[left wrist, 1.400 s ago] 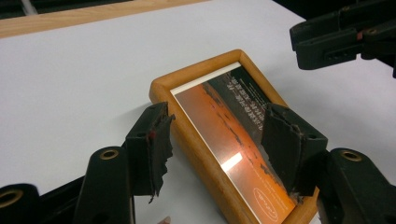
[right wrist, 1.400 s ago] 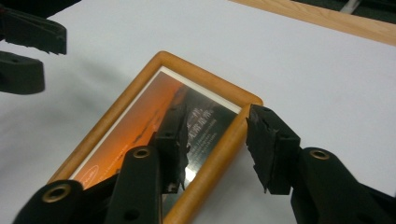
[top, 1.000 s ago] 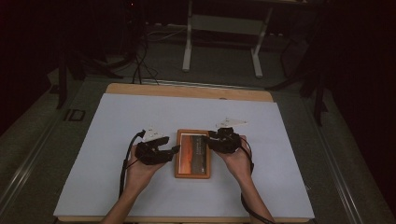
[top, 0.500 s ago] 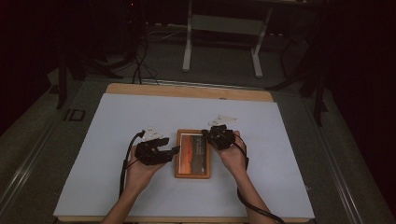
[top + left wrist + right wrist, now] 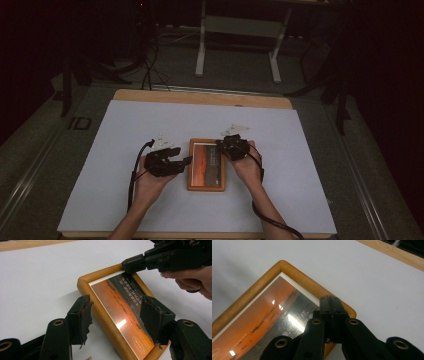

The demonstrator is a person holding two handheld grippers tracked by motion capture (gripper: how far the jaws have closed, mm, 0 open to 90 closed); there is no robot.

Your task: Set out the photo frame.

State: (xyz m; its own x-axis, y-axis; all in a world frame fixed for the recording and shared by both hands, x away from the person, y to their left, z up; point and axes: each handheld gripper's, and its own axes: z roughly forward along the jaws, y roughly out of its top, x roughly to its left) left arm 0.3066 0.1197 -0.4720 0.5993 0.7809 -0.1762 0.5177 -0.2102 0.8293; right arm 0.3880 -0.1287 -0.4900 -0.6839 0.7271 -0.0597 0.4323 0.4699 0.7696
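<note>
Fingers, right gripper [image 5: 330, 305]: pressed together with nothing between them, tips set down at the far right corner of the picture frame [image 5: 206, 164]; they have just been closing.
Fingers, left gripper [image 5: 117, 315]: spread wide, straddling the frame's left rail without clamping it.
Frame: lies flat on the white sheet [image 5: 125, 135] covering the bench [image 5: 200, 97], between both hands, glass side up.
Step judged in hand: the corner is pinned while the left side is approached.
Doing it well: downward pressure is best kept on the wood, not the glass; the left fingers should be closed squarely across the rail.
Hard to make out: actual contact at the corner is masked by the tips; the printed text is illegible.
</note>
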